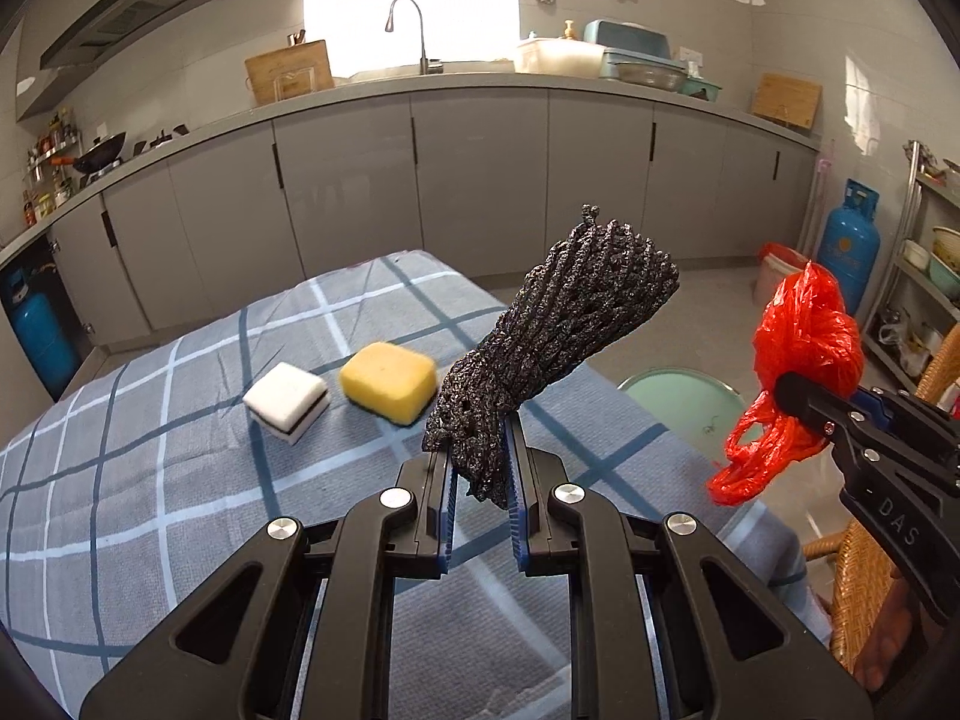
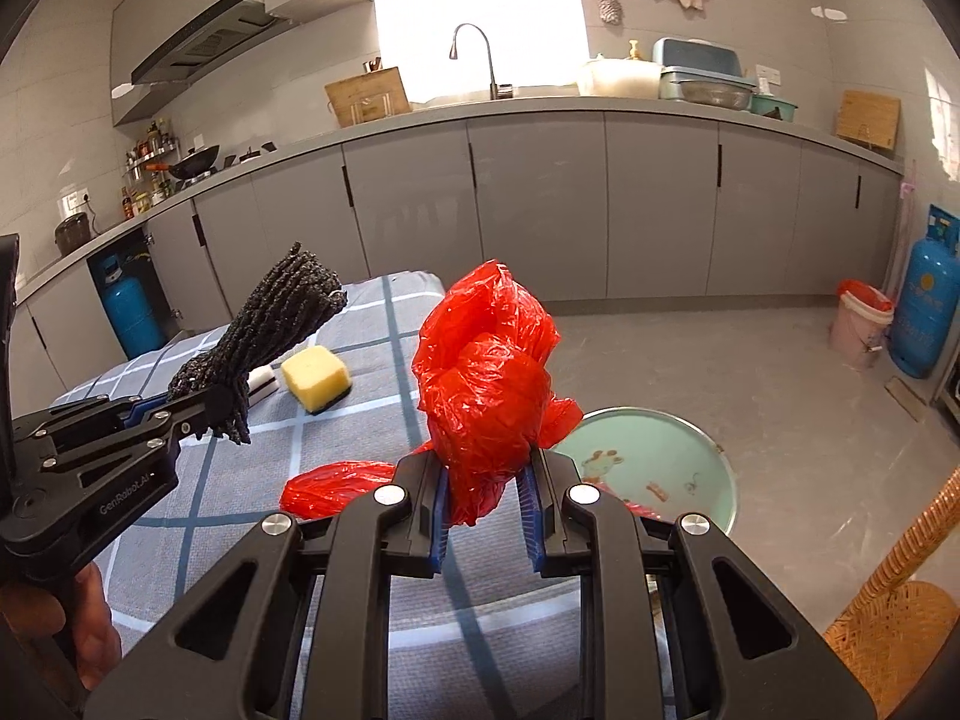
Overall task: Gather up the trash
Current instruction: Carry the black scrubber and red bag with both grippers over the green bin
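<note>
My left gripper (image 1: 480, 468) is shut on a black foam net sleeve (image 1: 564, 324), which sticks up and to the right above the checked tablecloth (image 1: 150, 450). In the right wrist view that gripper (image 2: 225, 411) and the black net (image 2: 270, 324) sit at the left. My right gripper (image 2: 483, 498) is shut on a crumpled red plastic bag (image 2: 486, 372), held over the table's right edge. From the left wrist view, the right gripper (image 1: 792, 402) and the red bag (image 1: 804, 336) hang at the right, off the table. A pink bin with a red liner (image 2: 858, 324) stands on the floor by the far right wall.
A yellow sponge (image 1: 390, 381) and a white sponge (image 1: 287, 401) lie on the table. A round pale green stool (image 2: 654, 468) stands below the table's right edge. A wicker chair (image 2: 900, 600) is at the near right. Blue gas cylinders (image 2: 924, 312) stand by the walls.
</note>
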A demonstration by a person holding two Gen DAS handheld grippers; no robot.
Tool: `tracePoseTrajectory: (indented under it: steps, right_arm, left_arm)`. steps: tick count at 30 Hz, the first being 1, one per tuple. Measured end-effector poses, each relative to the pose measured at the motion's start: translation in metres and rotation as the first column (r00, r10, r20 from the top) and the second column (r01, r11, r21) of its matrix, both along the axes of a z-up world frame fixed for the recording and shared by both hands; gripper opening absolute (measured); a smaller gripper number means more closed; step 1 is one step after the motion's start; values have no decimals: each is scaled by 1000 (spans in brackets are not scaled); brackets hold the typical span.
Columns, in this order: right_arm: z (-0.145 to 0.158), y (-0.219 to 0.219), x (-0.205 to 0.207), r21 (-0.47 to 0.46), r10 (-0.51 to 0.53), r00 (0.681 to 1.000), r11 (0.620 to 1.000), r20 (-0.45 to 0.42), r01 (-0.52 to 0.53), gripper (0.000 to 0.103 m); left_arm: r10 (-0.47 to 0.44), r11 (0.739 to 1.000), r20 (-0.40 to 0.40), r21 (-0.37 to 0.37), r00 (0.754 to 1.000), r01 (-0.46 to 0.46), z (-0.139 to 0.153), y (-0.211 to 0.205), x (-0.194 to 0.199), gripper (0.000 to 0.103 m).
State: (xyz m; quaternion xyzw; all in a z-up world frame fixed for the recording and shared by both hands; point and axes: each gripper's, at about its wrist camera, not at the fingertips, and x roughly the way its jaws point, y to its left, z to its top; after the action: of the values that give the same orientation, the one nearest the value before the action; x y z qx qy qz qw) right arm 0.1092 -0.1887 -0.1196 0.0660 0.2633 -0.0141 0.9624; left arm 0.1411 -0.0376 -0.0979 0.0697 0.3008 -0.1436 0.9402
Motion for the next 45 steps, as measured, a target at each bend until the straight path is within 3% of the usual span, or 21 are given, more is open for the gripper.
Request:
tracePoseTrajectory:
  steps: [17,37,45]
  right_arm:
    - [4,-51,-1,10,-87,996,996,10,87,21]
    - [1,-96,12,12,-148,989,989,6,148,21]
    - [-12,-112,33,-3,-149,988,989,-37,149,21]
  left_arm:
    - [-101,995,36,11,994,101,18,-65,11,16]
    - [-184,981,10,56,983,183,5,-126,29,16]
    - [-202,977,-21,65,979,203,-7,-144,43,16]
